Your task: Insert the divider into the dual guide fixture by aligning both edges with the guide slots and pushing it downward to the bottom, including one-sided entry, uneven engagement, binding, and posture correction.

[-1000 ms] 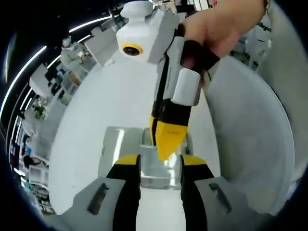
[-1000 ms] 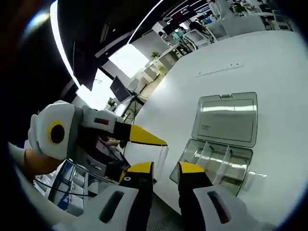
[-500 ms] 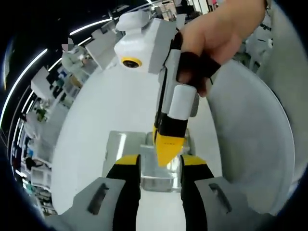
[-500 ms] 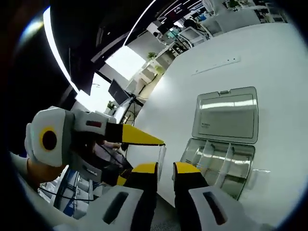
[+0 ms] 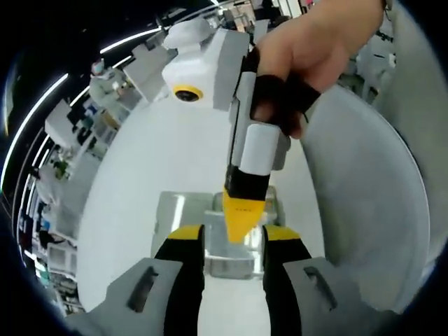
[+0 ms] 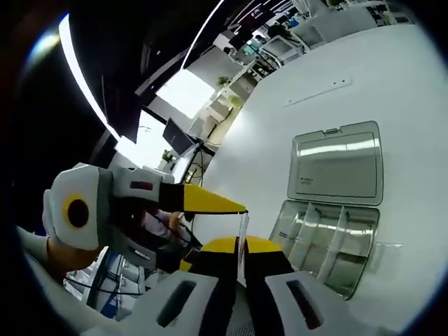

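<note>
A thin clear divider (image 6: 242, 225) stands upright between the jaws of my right gripper (image 6: 239, 245), which is shut on it. Behind it a clear compartment box (image 6: 325, 238) lies on the white table (image 6: 392, 84), its lid (image 6: 336, 164) folded back flat. My left gripper (image 6: 217, 231) comes in from the left, and the tip of its upper yellow finger (image 6: 210, 201) reaches the divider's top edge. In the left gripper view, my left gripper (image 5: 232, 238) is open over the clear box (image 5: 217, 260). There my right gripper (image 5: 241, 220) points down between those jaws.
A person's hand (image 5: 315, 49) holds the right gripper from above. A grey curved surface (image 5: 364, 210) borders the table (image 5: 168, 154) on the right. Office desks and monitors (image 6: 175, 133) lie beyond the table's far edge.
My right gripper's jaws have closed from a wide gap onto the clear divider. In the left gripper view the right gripper has shifted slightly; the left jaws stay apart.
</note>
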